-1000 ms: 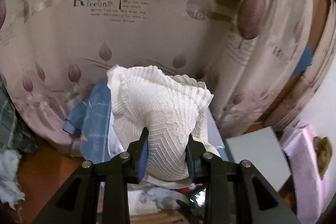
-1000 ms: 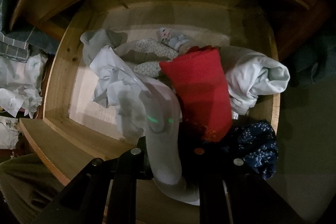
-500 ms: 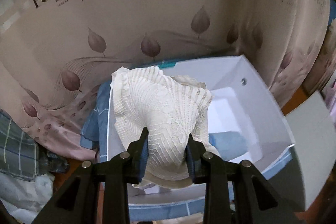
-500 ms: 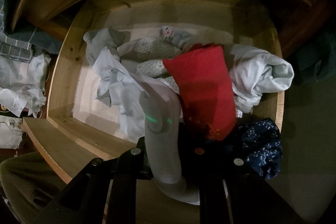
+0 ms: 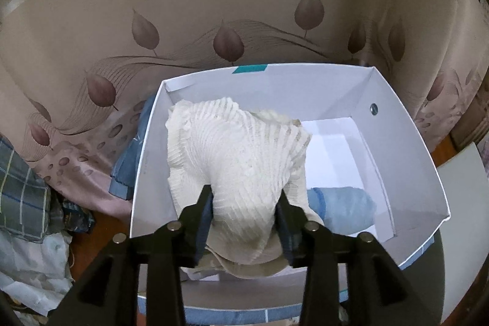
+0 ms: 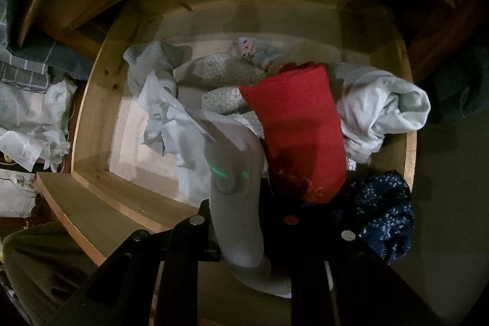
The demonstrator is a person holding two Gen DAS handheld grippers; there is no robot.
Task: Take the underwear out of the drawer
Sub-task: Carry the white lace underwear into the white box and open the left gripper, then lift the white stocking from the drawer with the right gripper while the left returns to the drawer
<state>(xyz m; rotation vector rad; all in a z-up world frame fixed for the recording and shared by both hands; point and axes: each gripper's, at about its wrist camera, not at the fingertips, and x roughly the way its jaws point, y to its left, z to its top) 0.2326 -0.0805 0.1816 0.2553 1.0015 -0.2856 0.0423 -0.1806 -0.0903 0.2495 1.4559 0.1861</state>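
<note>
Cream lace underwear (image 5: 238,155) stands bunched between the pads of my left gripper (image 5: 244,216), whose jaws are opening; the cloth still touches both pads. It hangs over the open white box (image 5: 406,142), where a folded light blue garment (image 5: 345,206) lies. In the right wrist view, my right gripper (image 6: 241,213) is shut on a pale grey garment (image 6: 235,203) above the open wooden drawer (image 6: 91,112). A red cloth (image 6: 299,127), a white bundle (image 6: 382,106) and a patterned pale piece (image 6: 220,66) lie in the drawer.
A leaf-printed curtain (image 5: 214,5) hangs behind the box. Blue denim cloth (image 5: 128,161) lies against the box's left wall, plaid fabric (image 5: 18,179) further left. A navy dotted cloth (image 6: 385,203) sits at the drawer's front right corner. Crumpled white cloth (image 6: 30,118) lies left of the drawer.
The left gripper came down with the cream underwear until it is over the white box, and its fingers now stand slightly wider. The right gripper has held still.
</note>
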